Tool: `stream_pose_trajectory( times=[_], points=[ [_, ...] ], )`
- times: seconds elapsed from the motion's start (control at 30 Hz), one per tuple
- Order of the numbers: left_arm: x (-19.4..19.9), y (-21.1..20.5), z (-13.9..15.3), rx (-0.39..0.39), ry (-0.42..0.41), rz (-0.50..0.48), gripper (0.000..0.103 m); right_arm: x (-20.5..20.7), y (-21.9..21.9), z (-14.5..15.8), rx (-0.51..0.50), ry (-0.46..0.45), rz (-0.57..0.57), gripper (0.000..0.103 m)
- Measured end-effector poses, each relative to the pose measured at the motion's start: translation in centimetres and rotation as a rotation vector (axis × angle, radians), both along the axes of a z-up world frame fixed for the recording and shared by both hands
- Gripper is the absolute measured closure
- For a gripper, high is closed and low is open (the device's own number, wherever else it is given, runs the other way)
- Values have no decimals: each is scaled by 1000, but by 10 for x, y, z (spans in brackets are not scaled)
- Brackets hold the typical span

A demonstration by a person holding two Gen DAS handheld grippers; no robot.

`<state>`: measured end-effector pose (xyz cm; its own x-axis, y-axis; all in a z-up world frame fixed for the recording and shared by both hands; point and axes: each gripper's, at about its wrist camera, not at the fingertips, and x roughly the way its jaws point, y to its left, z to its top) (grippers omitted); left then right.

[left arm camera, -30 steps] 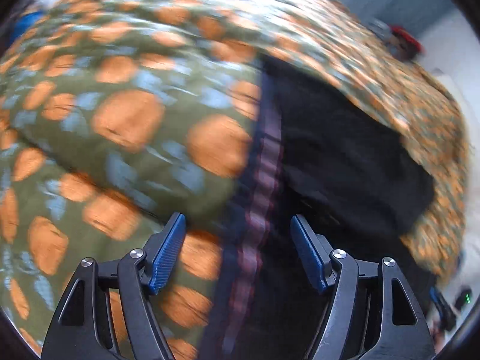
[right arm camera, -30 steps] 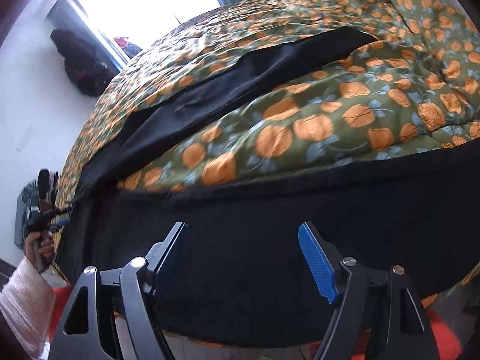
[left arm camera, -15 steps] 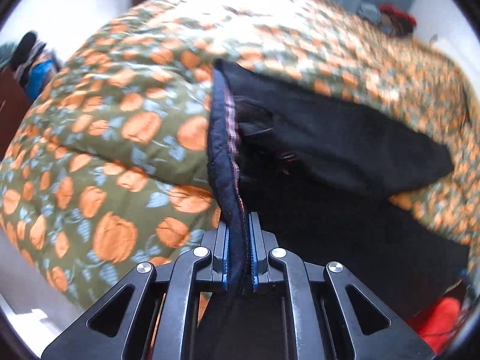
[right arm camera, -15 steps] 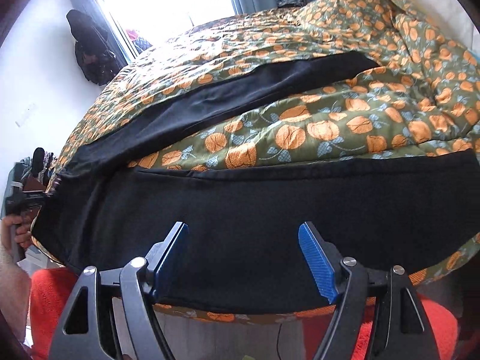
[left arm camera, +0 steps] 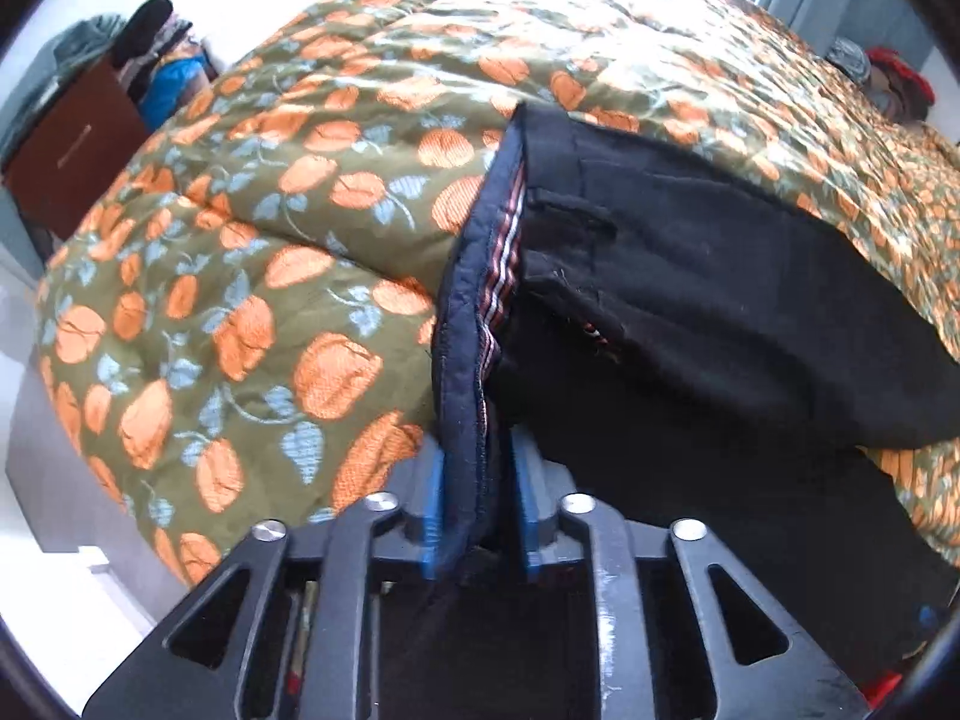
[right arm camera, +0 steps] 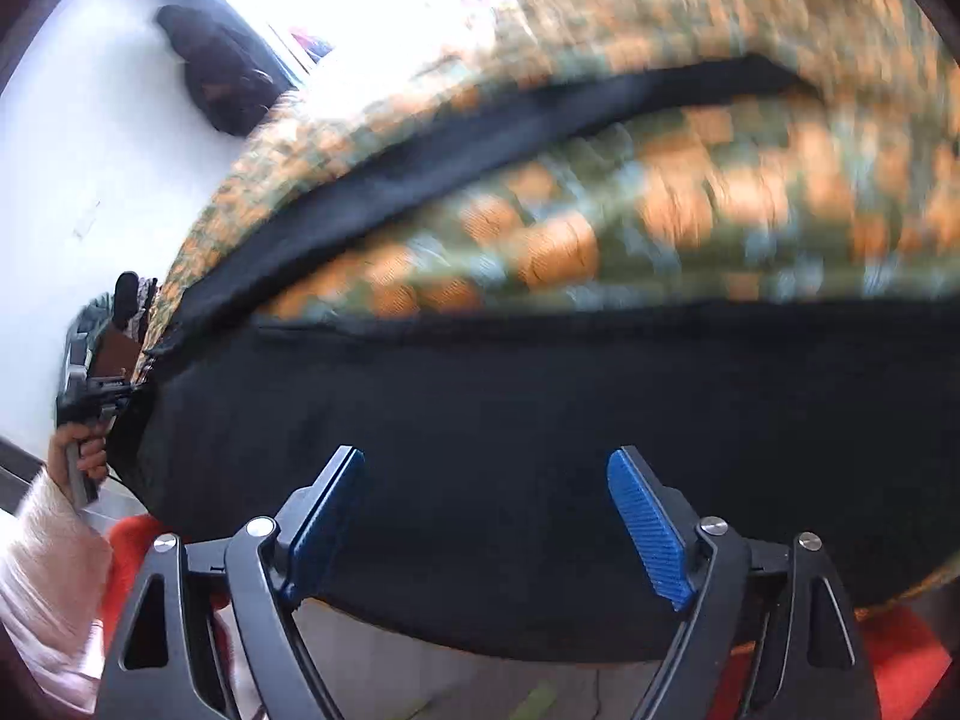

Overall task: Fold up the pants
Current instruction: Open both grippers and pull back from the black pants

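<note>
Left hand-held gripper [left arm camera: 477, 501]: jaws narrow, and the dark navy waistband [left arm camera: 465, 360] of the black fabric pants [left arm camera: 690, 300] runs straight up between the blue pads. The jaws are opening a little right now; the band looks still pinched on the left pad, with a thin gap at the right one, so contact there is hard to confirm. Gripping the waistband makes sense: it's the stiffest edge and gives control of the whole top end for the fold. The striped inner lining shows, so the band is turned partly inside out ahead of the pads.

Right hand-held gripper [right arm camera: 486, 507]: jaws wide and opening further, nothing between them. A pant leg lies just ahead of and under the fingertips, draped over the bed edge; it looks lined up to take the near edge, probably so both ends can be lifted together.

The pants lie spread on the green quilt with orange pumpkin print [left arm camera: 240, 312], one leg close to the right hand-held gripper, the other well beyond it across the bed.

Hard to see:
- The right wrist view is motion-blurred; quilt detail and leg hems are unreadable.
- The leg ends are cut off on the right.
- The person's hand [right arm camera: 81, 450] shows at the far left edge, small.
- The waistband below the left pads is hidden by the gripper body.
</note>
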<state>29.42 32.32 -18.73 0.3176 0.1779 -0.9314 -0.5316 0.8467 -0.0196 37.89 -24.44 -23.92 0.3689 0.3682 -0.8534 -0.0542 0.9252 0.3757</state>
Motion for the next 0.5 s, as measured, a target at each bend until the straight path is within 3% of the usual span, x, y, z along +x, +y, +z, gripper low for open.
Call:
stream_pose_trajectory(
  times=[0.07, 0.13, 0.17, 0.27, 0.3, 0.37, 0.5],
  points=[
    [-9, 11, 15, 20, -35, 9, 72, 10, -54, -21, 6, 57, -98, 28],
    [-23, 13, 38, 44, -82, 8, 65, 9, -121, -21, 5, 40, -229, 49],
    [-29, 12, 48, 69, -100, 11, 56, 5, -167, -15, -45, 39, -349, 50],
    [-43, -3, 78, 145, -172, -9, 44, -7, -234, 8, -278, 67, -523, 45],
    [-42, -10, 83, 150, -191, -22, 43, -9, -242, 15, -325, 75, -538, 42],
    [-37, -29, 90, 141, -227, -59, 40, -9, -247, 31, -319, 73, -555, 41],
    [10, -87, 97, 55, -307, -193, 32, 19, -187, 57, -80, 54, -479, 37]
  ],
)
